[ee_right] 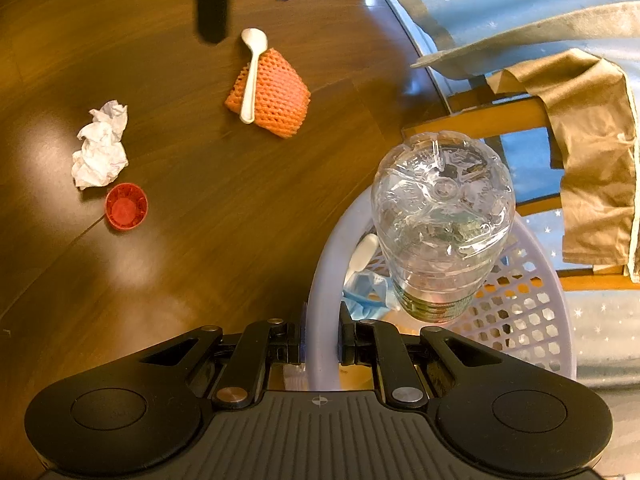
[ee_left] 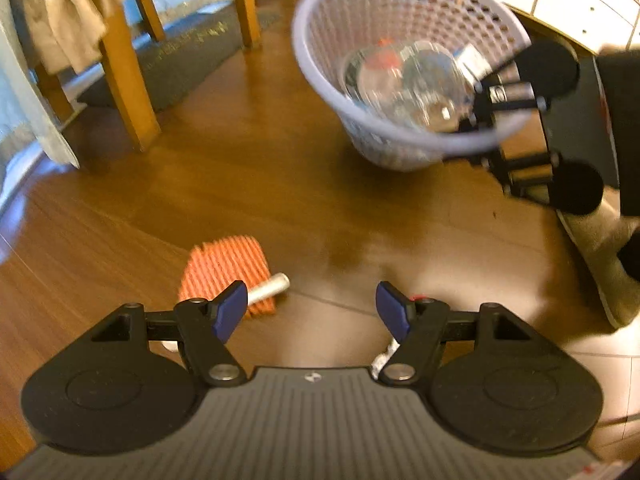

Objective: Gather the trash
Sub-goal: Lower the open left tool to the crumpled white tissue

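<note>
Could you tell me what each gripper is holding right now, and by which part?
The right gripper is clamped on the rim of the basket. The left gripper is open and holds nothing.

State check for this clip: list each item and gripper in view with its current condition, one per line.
Left gripper: open, empty, above the floor.
Right gripper: shut on the basket rim.
Basket: held, tilted, partly filled.
Plastic bottle: in the basket, base up.
Foam net: on the floor.
White spoon: lying across the net.
Crumpled tissue: on the floor.
Red cap: on the floor, open side up.
</note>
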The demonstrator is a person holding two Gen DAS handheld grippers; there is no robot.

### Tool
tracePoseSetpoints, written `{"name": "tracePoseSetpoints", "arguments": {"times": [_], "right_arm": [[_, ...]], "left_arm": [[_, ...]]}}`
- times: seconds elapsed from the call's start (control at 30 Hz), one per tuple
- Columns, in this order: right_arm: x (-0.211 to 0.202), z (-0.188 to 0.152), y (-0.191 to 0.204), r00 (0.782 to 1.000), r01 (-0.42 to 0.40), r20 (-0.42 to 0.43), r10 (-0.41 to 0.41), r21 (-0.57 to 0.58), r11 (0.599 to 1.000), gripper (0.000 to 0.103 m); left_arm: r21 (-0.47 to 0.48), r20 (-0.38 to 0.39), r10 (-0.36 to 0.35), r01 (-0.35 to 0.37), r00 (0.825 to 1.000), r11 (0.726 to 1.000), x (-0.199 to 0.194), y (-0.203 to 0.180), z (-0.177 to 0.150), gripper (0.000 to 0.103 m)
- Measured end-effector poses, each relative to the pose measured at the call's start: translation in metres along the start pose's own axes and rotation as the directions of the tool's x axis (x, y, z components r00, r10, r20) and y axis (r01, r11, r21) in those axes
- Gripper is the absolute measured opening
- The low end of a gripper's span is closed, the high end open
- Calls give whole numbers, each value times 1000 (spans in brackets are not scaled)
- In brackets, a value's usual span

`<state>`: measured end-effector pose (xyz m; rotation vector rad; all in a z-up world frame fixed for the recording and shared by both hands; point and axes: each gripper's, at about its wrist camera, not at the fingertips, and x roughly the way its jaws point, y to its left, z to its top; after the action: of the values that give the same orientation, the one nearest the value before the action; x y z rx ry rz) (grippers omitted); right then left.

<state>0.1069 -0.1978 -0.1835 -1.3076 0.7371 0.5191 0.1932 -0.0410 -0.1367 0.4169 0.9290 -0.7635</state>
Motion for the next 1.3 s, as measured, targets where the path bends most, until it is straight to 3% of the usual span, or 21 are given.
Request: {"name": "tracePoseSetpoints", "arguments": {"times": [0.33, 0.67, 1.3], "right_arm": [[-1, -2, 3, 1000, 7, -5, -7, -44, 999, 10], [-2, -5, 7, 1000, -7, -2, 7, -76, 997, 10], [-3, -7, 9, 1000, -16, 4, 17, -91, 996, 10]], "left_arm": [[53, -41, -55, 57, 998, 997, 19, -19, -23, 67], [164, -91, -116, 130, 989, 978, 38, -44, -45, 67], [284, -137, -137, 172, 981, 943, 57, -61, -59, 67]]}}
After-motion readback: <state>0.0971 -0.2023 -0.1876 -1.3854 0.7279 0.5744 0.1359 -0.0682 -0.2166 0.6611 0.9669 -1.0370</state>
